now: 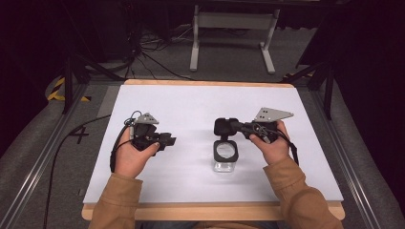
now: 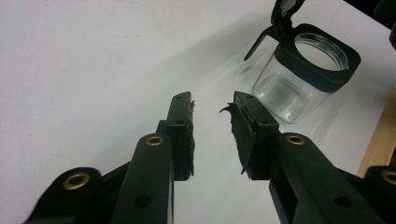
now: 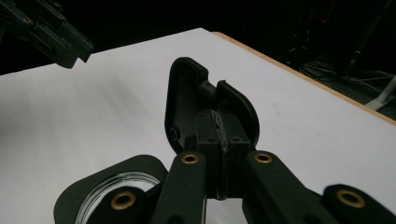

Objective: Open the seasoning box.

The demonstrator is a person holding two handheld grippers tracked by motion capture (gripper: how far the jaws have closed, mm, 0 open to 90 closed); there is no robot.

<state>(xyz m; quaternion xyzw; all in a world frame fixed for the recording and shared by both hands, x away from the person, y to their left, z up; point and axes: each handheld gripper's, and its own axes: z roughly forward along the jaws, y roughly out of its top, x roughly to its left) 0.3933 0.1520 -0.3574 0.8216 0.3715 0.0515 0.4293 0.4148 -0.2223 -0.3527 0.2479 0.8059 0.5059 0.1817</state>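
A clear square glass jar (image 1: 225, 157) with a black collar stands on the white table, slightly right of the middle. Its black hinged lid (image 1: 224, 127) is swung up and back behind the mouth. My right gripper (image 1: 237, 127) comes in from the right and is shut on that lid (image 3: 187, 100); in the right gripper view the jaws (image 3: 223, 128) pinch the lid's edge above the jar's open mouth (image 3: 77, 203). My left gripper (image 1: 170, 140) hovers left of the jar, apart from it. Its jaws (image 2: 212, 105) are open with nothing between them and point toward the jar (image 2: 303, 70).
The white mat (image 1: 191, 105) lies on a wooden tabletop whose edge (image 1: 210, 210) runs along the front. A white frame stand (image 1: 234, 38) and cables sit on the floor beyond the table.
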